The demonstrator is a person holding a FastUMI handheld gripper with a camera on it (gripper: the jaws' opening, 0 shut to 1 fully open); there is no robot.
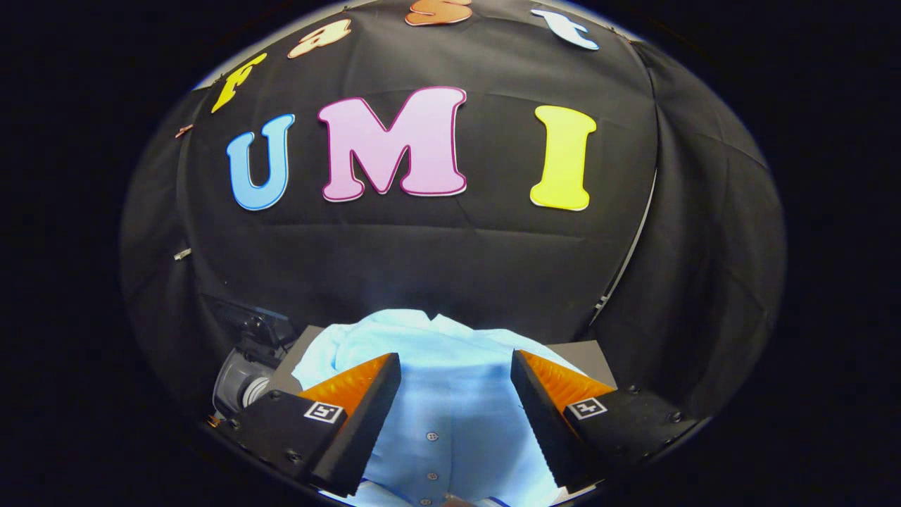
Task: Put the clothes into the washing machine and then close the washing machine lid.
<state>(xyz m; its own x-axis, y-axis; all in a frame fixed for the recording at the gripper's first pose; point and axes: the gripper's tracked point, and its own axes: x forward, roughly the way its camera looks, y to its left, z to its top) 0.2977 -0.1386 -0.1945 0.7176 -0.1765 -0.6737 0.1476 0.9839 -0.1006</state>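
Gripper view: the gripper [456, 366] has its fingers spread wide, touching nothing. A light blue shirt [450, 415] lies between and just beyond them, its button row between the fingers.

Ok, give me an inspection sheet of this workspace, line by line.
Surface: grey top, mostly covered by the shirt.
Job's things: light blue shirt with buttons, lying crumpled ahead of and between the fingers; washing machine: nothing seen.
Clutter: grey cylindrical device beside the surface, past one finger; what it is cannot be told.
Gripper: open, fingers spread with the shirt in the gap, neither pad seen pressing on it.
Cables: nothing seen.
Surroundings: black cloth wall behind, folding round at the side.
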